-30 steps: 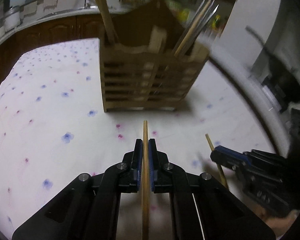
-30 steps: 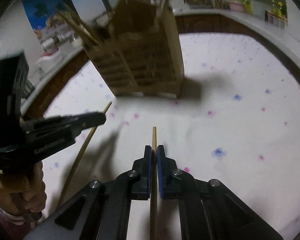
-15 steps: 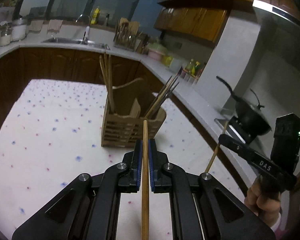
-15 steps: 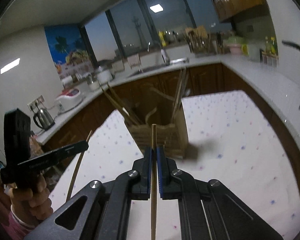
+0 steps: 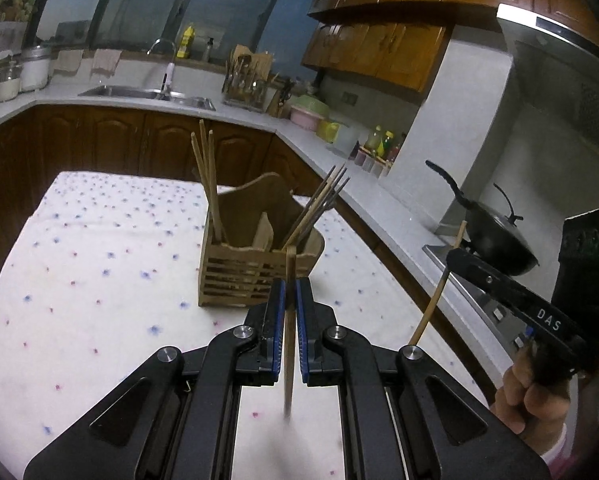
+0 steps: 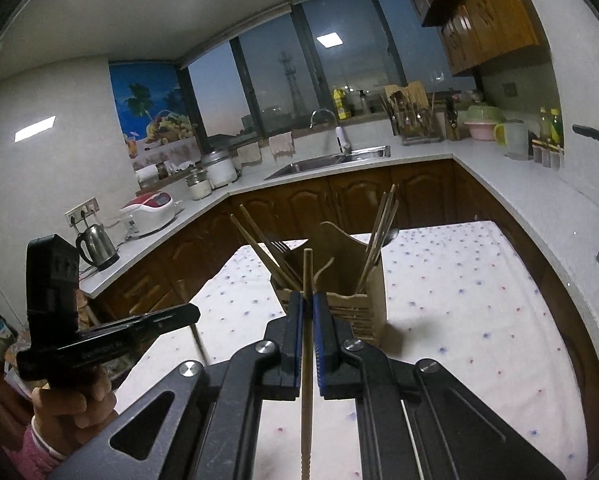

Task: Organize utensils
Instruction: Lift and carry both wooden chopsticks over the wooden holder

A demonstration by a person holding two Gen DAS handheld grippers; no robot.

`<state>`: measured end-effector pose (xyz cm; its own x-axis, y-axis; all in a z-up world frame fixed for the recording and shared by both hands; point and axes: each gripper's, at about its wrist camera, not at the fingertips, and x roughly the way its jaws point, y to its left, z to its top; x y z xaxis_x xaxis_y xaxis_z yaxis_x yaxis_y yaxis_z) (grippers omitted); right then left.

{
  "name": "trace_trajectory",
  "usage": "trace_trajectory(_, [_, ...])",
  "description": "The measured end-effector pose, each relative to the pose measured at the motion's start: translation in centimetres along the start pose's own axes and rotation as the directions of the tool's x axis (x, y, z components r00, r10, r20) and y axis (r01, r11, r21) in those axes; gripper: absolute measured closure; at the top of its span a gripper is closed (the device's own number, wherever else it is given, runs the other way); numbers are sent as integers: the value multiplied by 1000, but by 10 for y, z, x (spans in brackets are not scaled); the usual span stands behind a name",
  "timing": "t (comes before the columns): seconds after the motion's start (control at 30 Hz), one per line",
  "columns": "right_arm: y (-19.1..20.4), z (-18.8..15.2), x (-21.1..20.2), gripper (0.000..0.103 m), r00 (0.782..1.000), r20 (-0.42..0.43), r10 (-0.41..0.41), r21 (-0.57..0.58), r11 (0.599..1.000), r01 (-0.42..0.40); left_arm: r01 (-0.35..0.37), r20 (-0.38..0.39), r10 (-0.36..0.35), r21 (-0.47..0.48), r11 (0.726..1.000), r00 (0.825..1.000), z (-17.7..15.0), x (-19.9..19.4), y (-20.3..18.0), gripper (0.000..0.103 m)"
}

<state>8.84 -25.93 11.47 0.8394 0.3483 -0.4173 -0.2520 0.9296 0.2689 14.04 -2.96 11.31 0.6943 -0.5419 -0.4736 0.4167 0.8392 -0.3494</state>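
A: Near end first. Left gripper [image 5: 288, 304] has its jaws clamped on a chopstick [image 5: 289, 320]; right gripper [image 6: 306, 316] likewise, on a second chopstick [image 6: 307, 344]. Each stick runs lengthwise between the jaws, tip pointing ahead.

B: Holder?

A: Wooden utensil holder [image 5: 255, 272] stands straight ahead of both on the desk [image 5: 99, 264], openings up. Sticks are roughly level, so I'd say each needs tipping upright before it drops in. Neither arm looks clearly nearer.

B: Which compartment?

A: Can't tell. Chopsticks [image 5: 205, 184] already lean in the left slot, a mixed bunch [image 5: 319, 208] in the right; a fork [image 6: 277, 246] shows in the right wrist view.

B: Hidden bits?

A: Tail of each held stick blurs out between the gripper arms. Holder's front is partly behind the jaws, and its inside floor is out of sight.
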Motion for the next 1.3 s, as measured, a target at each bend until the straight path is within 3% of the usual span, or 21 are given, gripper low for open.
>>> trace_trajectory(0.37, [-5,31,3,98,996,83,-21,2,1000,21,-22,109,17,40,999,994,36,-13,-9,98])
trace_trajectory(0.63, [-13,70,19,98,985,166,-54,22,998,51,-65,225,46,80,995,973,85,-23,-13,98])
trace_trajectory(0.93, [-29,110,52,98,959,257,-115,72,992,100,-125,304,100,62,990,947,132,0,-2,98])
trace_trajectory(1.13, [-40,115,77,98,942,299,-153,88,987,132,-162,295,150,18,987,944,133,39,15,98])
trace_trajectory(1.3, [-54,83,100,98,931,326,-166,111,984,136,-178,240,175,-11,984,955,104,71,28,98])
